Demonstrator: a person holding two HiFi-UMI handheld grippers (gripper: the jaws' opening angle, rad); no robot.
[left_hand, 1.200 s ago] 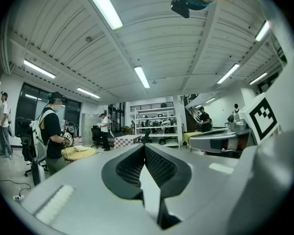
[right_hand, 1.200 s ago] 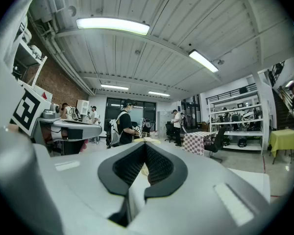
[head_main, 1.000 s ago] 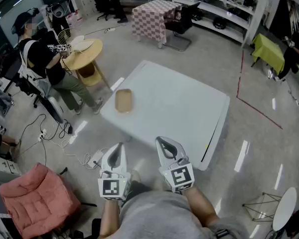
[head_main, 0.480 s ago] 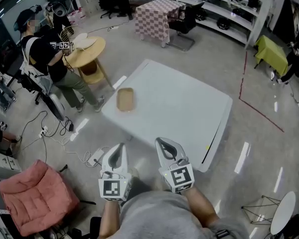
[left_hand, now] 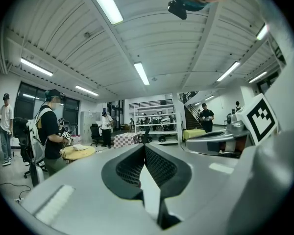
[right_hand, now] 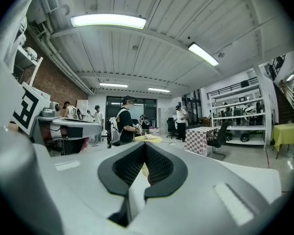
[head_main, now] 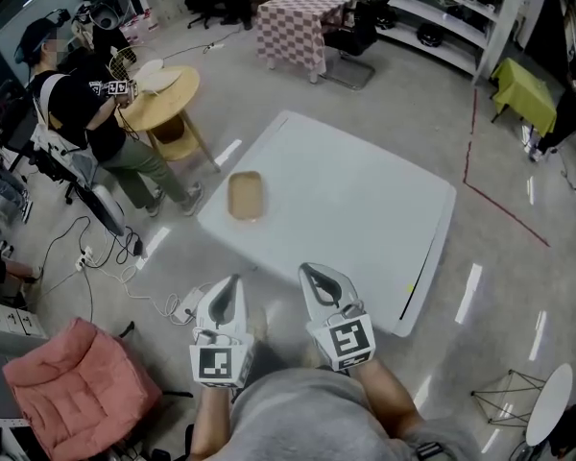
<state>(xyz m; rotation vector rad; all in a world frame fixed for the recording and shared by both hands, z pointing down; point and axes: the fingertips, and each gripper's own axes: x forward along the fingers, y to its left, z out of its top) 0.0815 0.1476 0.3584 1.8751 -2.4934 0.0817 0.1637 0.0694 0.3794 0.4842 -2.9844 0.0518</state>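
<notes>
My own hands are hidden beneath the marker cubes (head_main: 218, 363) in the head view, and only the forearms show below them. Both gripper views look out level across the room, so the table (head_main: 365, 209) appears there only as a grey band edge-on, and its top cannot be read from them. In the right gripper view a pale yellow sliver shows behind the closed tips; I cannot tell what it is. The left tongs (head_main: 227, 288) have their jaws pressed together at the tips with nothing between them, confirmed in the left gripper view (left_hand: 145, 148). The right tongs (head_main: 315, 279) are likewise closed tip to tip and carry nothing (right_hand: 146, 146). In the head view the left tongs hang over the floor just short of the table's near edge, while the right tongs overlap that edge and cover part of it. The tray (head_main: 246, 195) lies flat on the table near its left corner, well apart from both tongs. It is tan, shallow and rectangular with rounded corners and a raised rim. A person (head_main: 77, 113) stands beyond it beside a round wooden table (head_main: 163, 89).
</notes>
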